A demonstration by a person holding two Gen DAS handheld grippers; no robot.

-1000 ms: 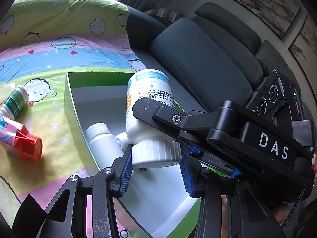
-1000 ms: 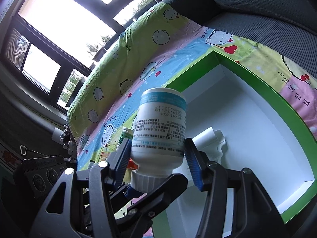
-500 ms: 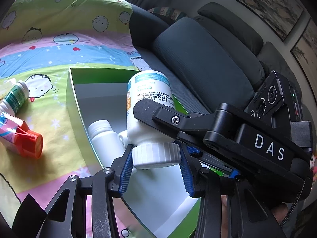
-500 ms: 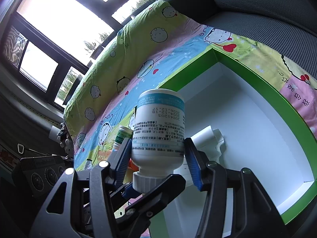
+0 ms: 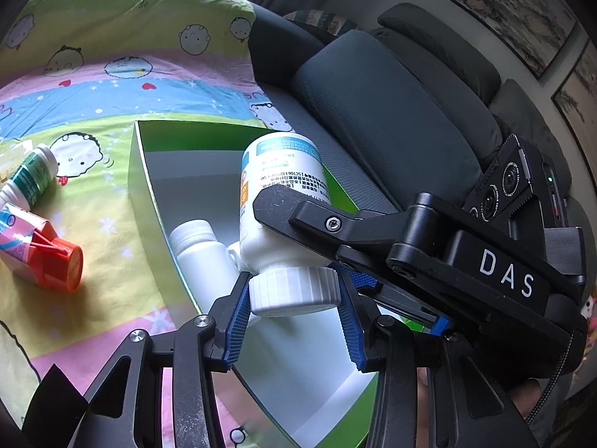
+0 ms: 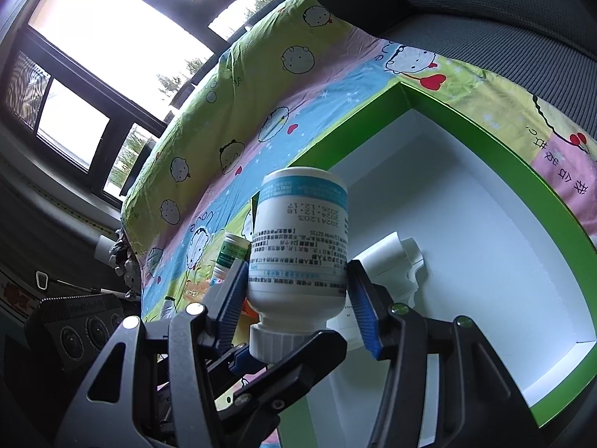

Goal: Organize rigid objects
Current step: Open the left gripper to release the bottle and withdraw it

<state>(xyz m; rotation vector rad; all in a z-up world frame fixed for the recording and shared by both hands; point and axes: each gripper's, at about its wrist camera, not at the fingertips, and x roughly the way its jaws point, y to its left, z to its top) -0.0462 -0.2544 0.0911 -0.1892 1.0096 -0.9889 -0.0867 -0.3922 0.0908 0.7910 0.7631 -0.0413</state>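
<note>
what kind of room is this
Probably a living room at home: a dark cushioned sofa draped with a cartoon-print sheet, framed pictures on the wall, and a big window behind.

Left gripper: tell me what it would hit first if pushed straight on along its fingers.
The left gripper already clamps the cap of the upside-down white bottle. Beyond it, probably the small white bottle in the green box, though depth is unclear.
</note>
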